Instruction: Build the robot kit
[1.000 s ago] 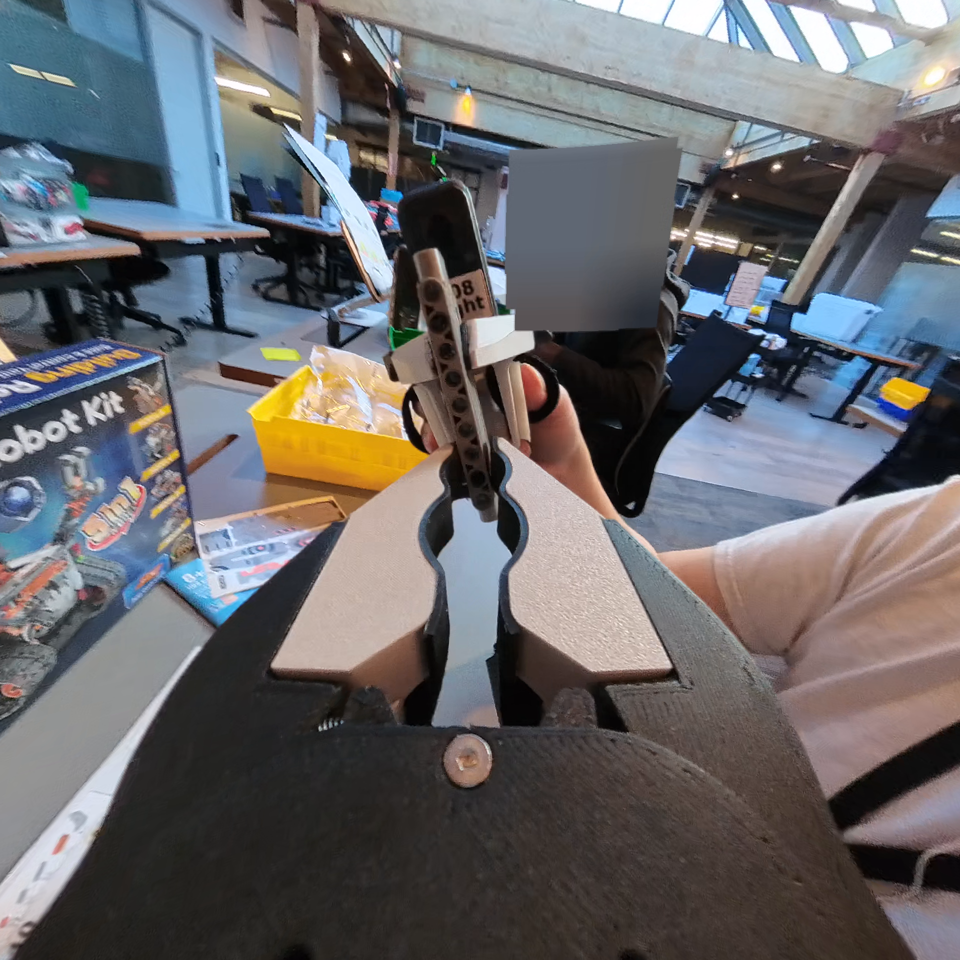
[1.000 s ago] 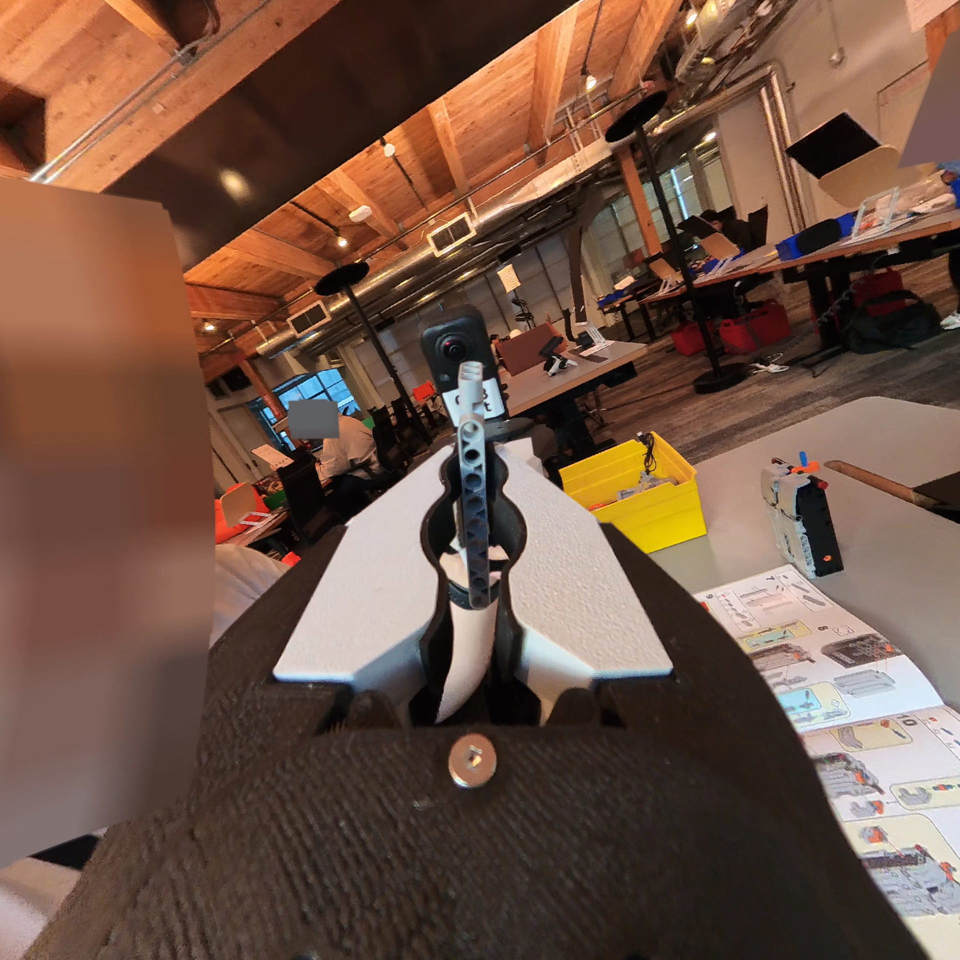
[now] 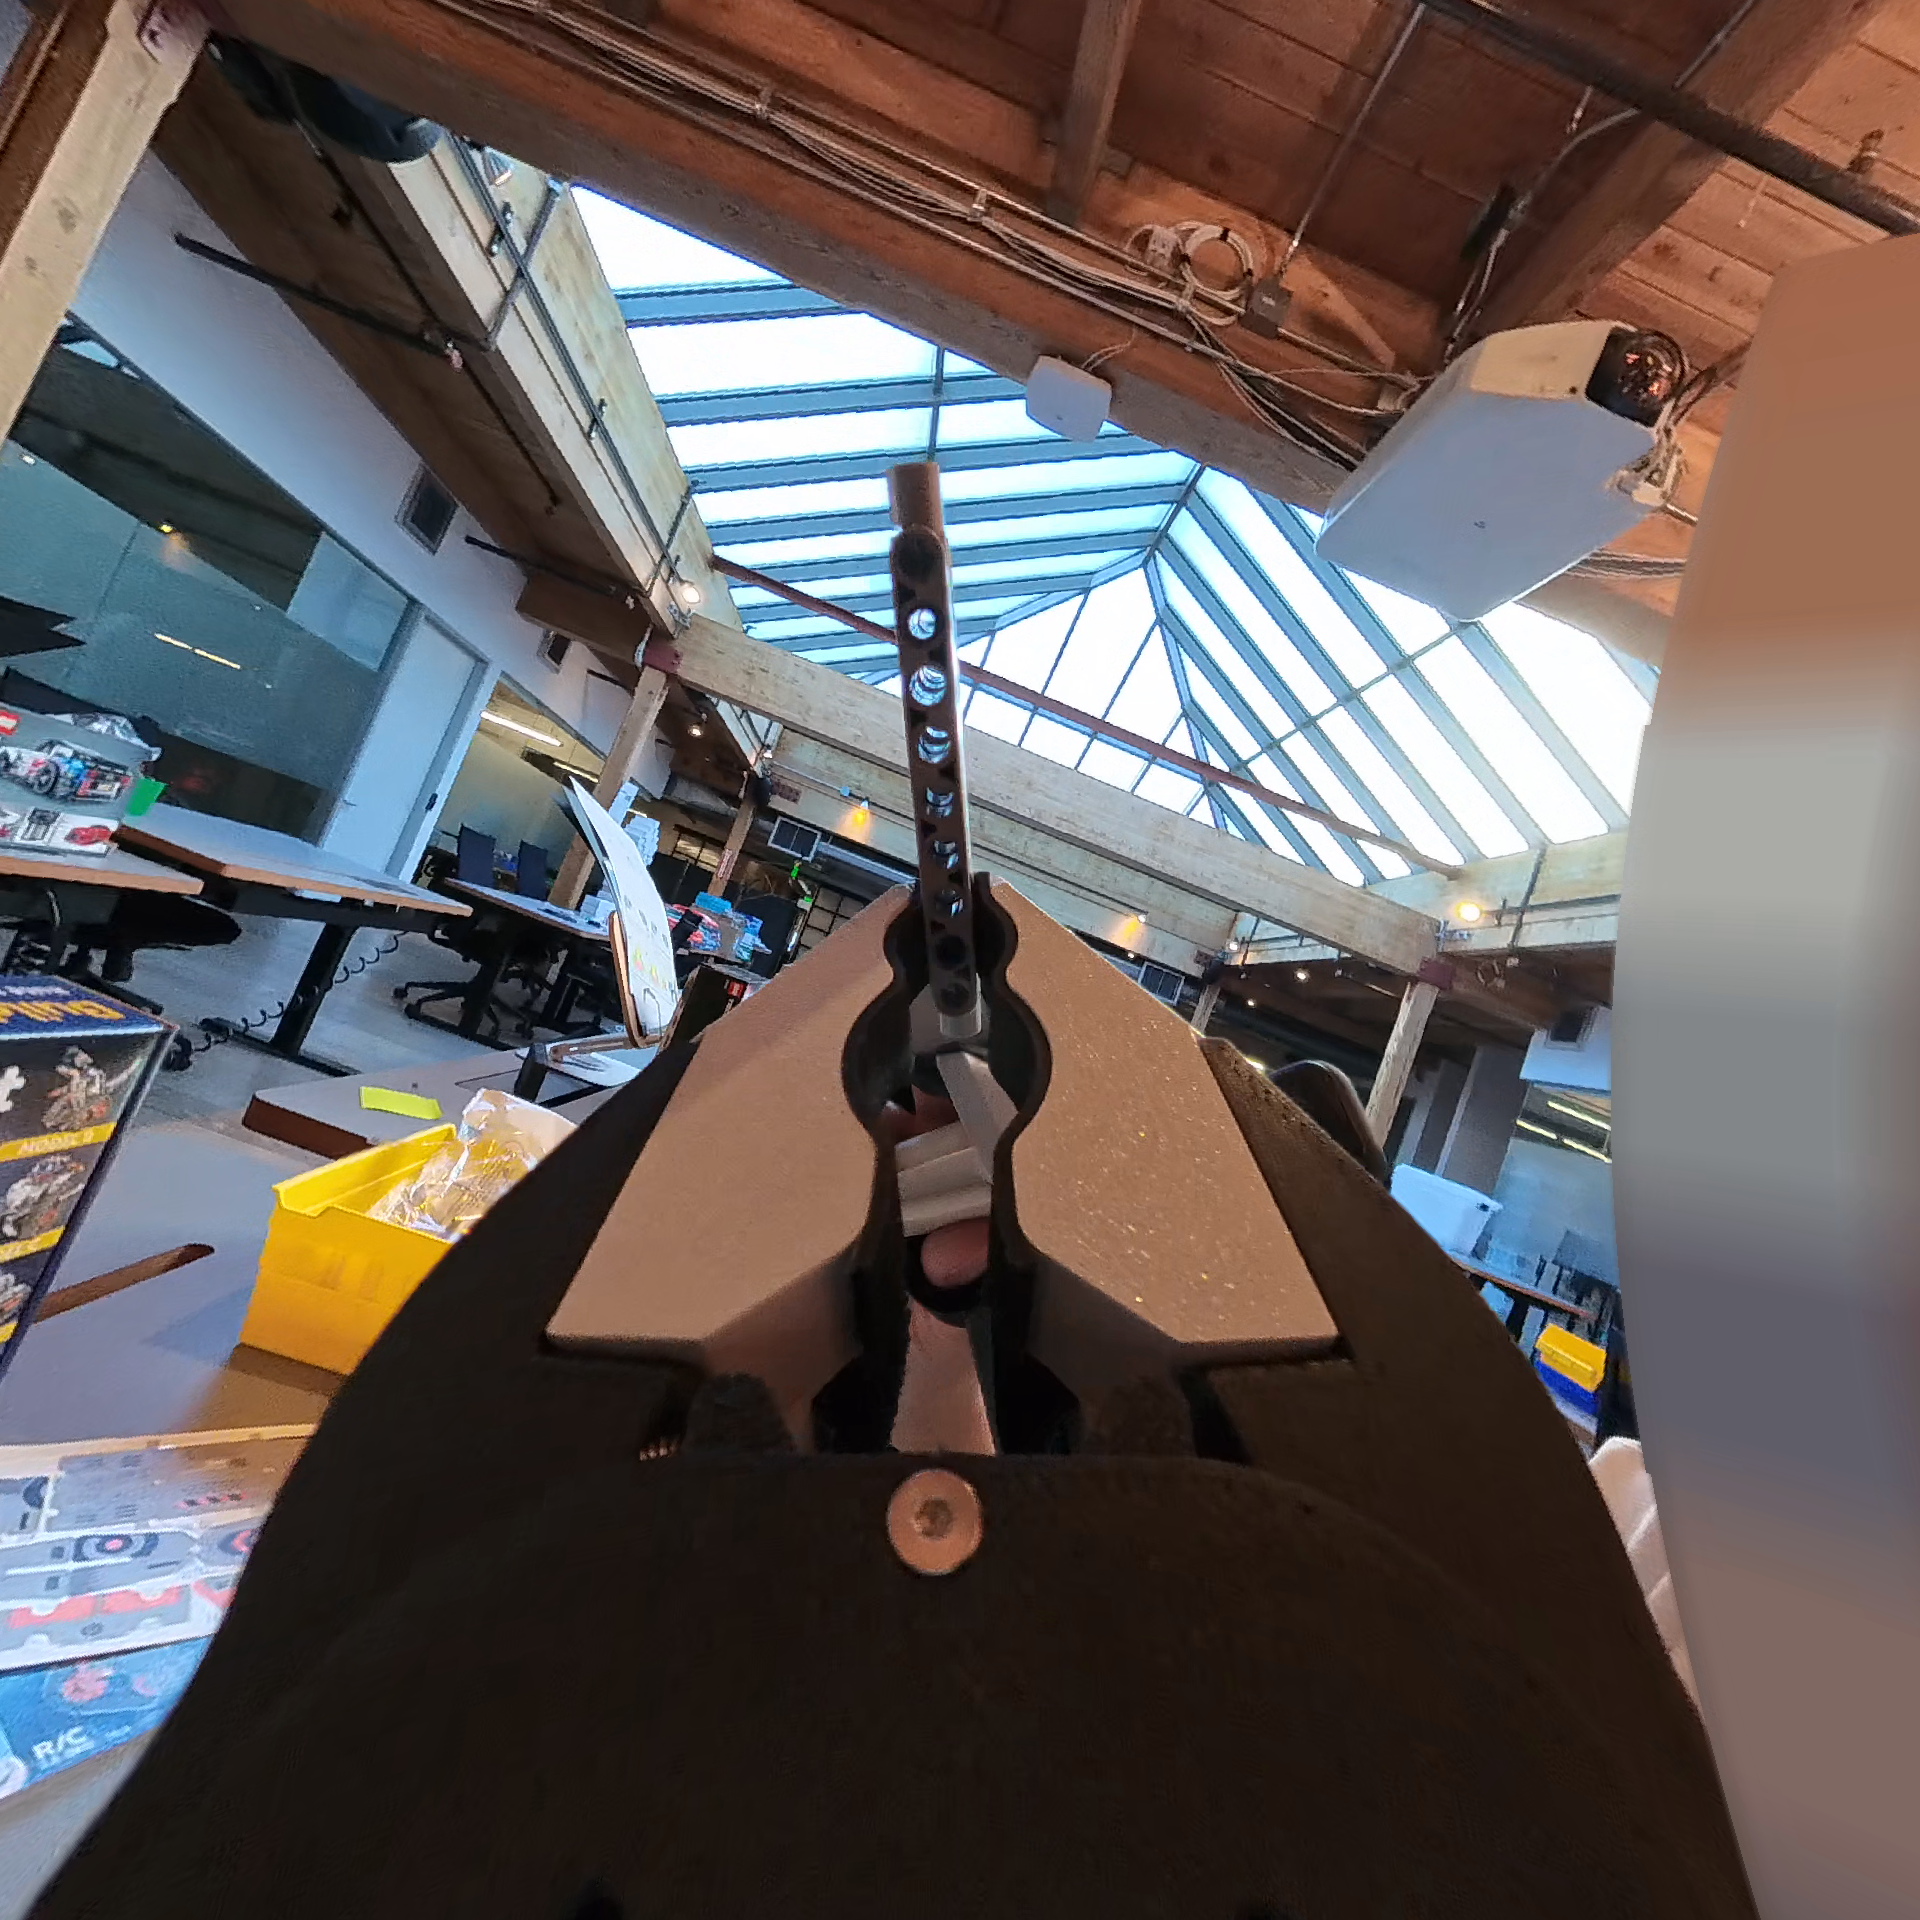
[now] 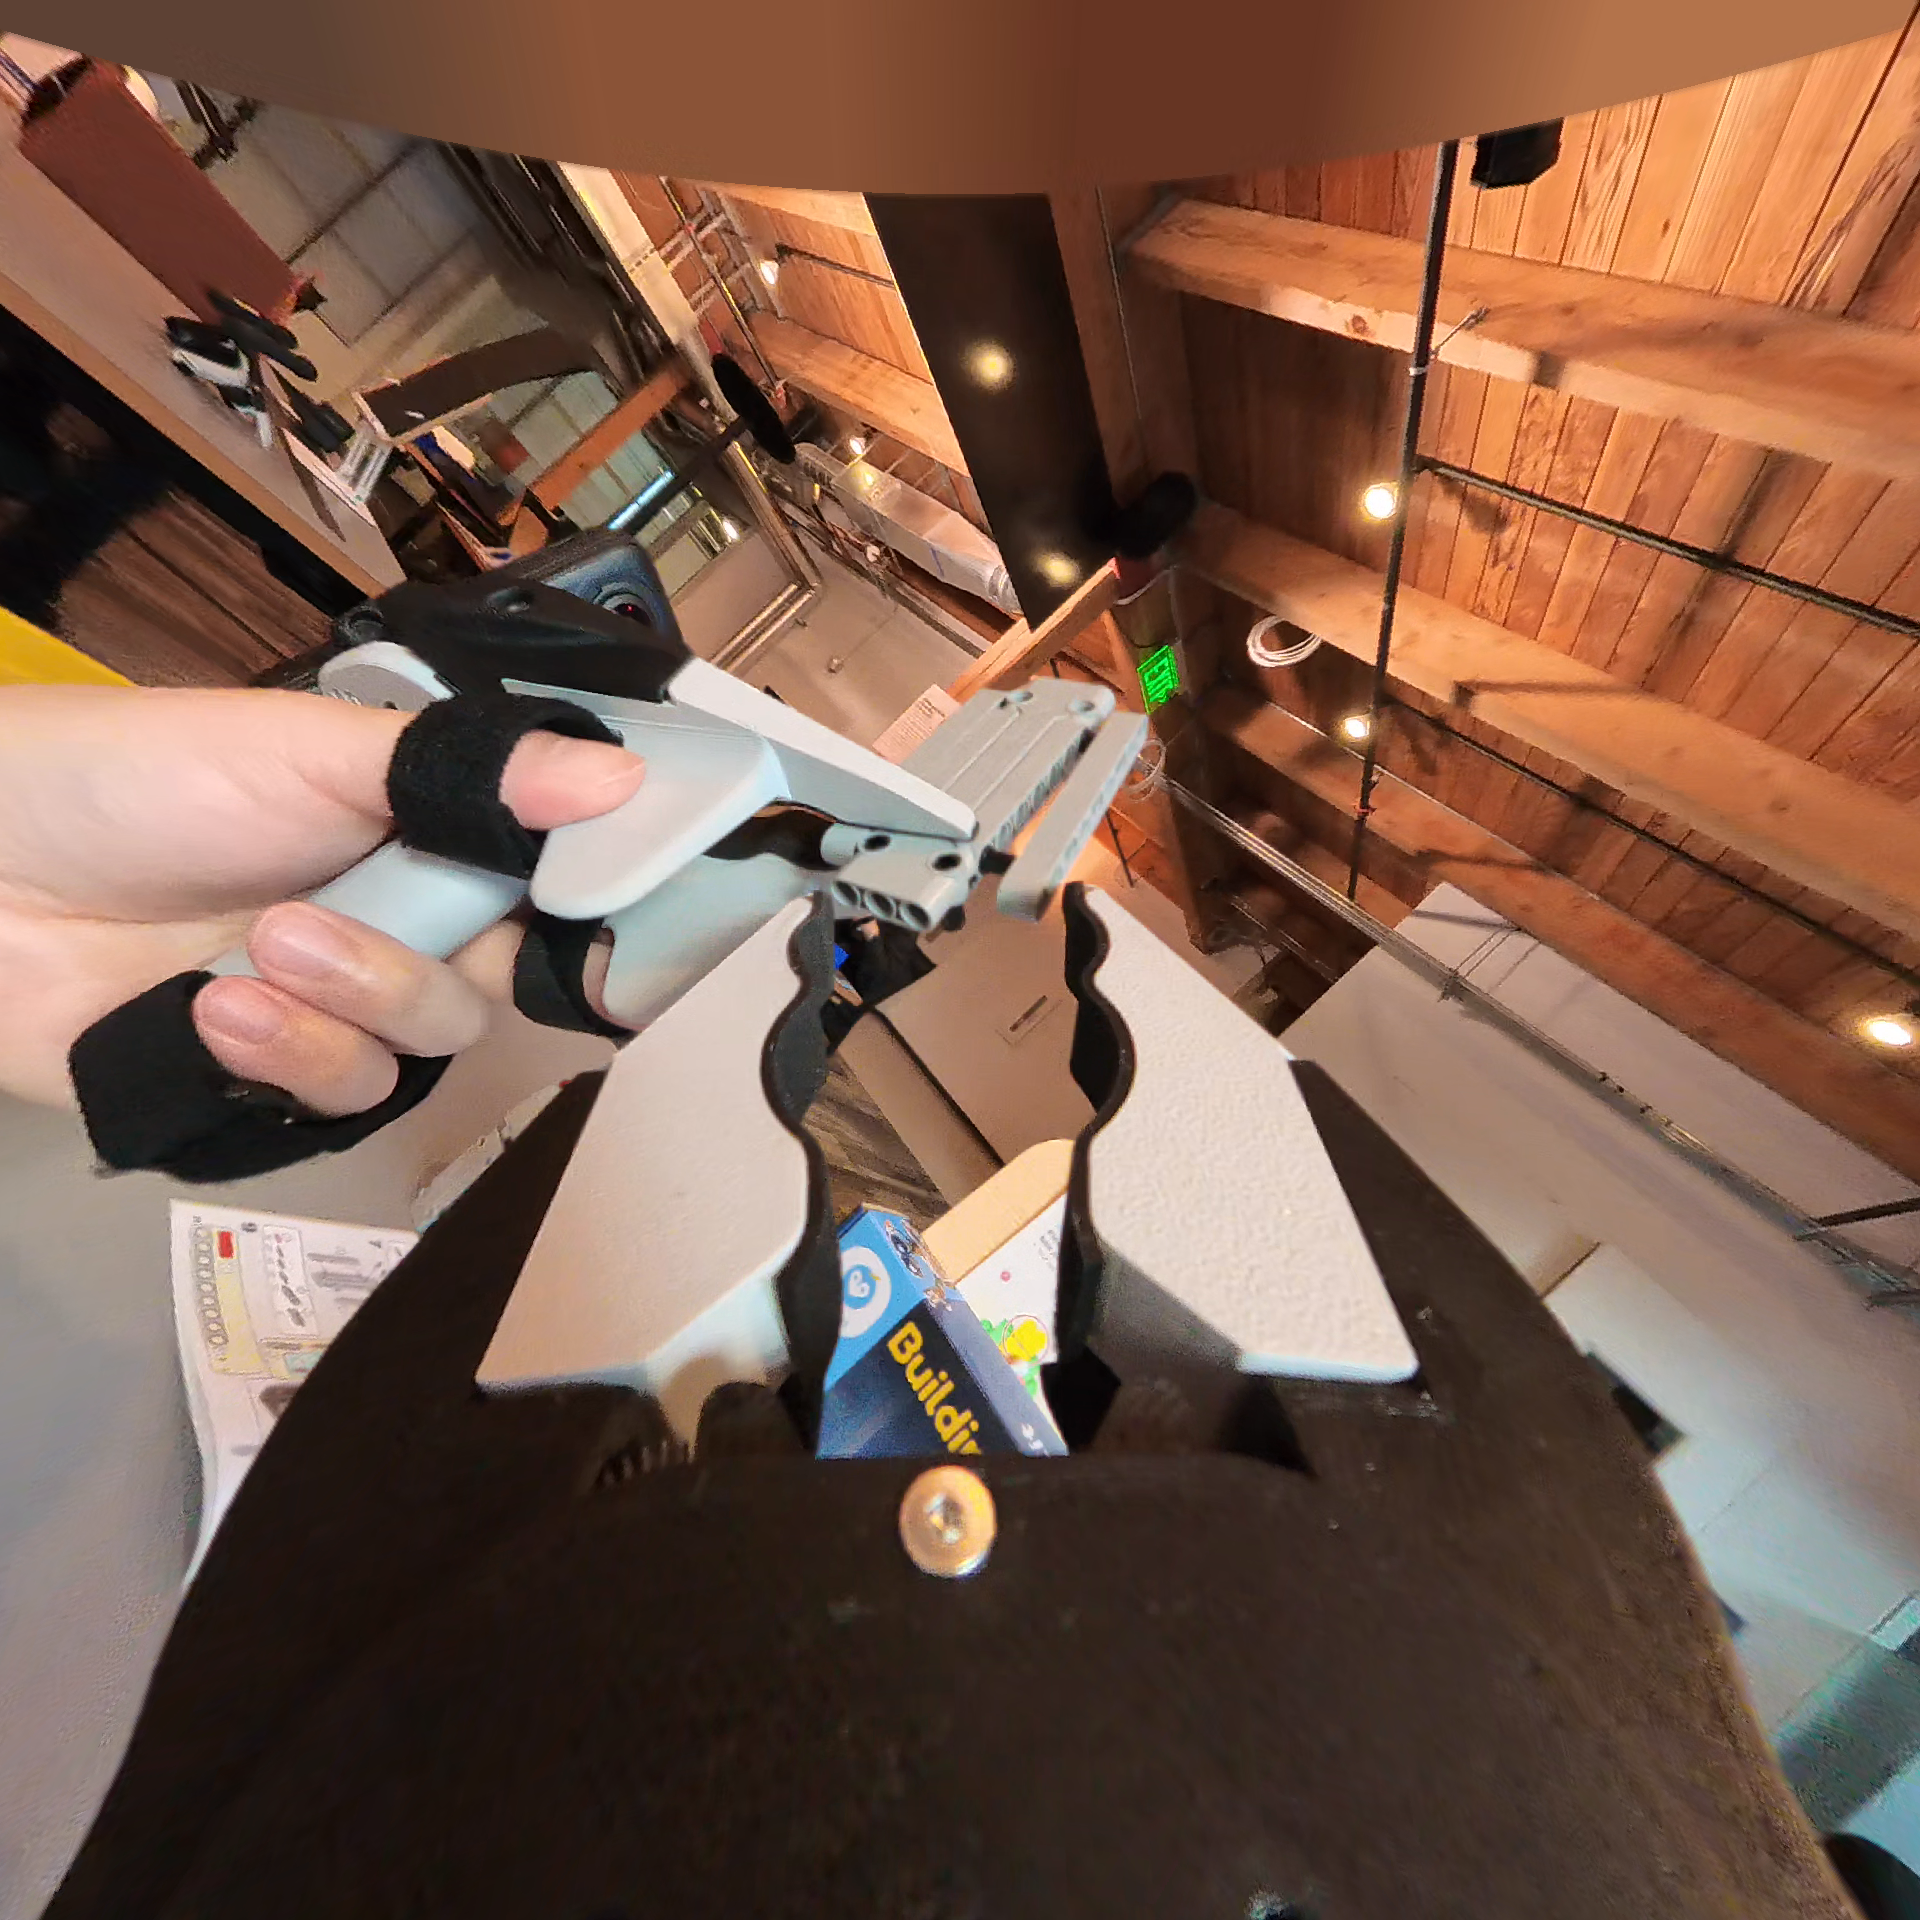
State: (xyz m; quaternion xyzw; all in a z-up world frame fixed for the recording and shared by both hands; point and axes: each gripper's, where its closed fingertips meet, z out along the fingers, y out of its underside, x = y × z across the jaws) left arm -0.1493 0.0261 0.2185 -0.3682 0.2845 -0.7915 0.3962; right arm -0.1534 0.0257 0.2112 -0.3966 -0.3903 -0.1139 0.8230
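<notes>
One yellow bin (image 3: 312, 1283) holds clear plastic bags (image 3: 457, 1174) beside a printed box (image 3: 57, 1132).

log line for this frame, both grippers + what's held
left gripper: shut on grey holed beam, raised toward skylight | right gripper: open, empty, just below beam assembly | table: yellow bin

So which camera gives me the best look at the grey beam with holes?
The left wrist view: the grey beam stands nearly upright against the skylight, clamped in the left hand-held gripper. The right wrist view shows it only end-on, blurred, beyond the open right hand-held gripper.
</notes>
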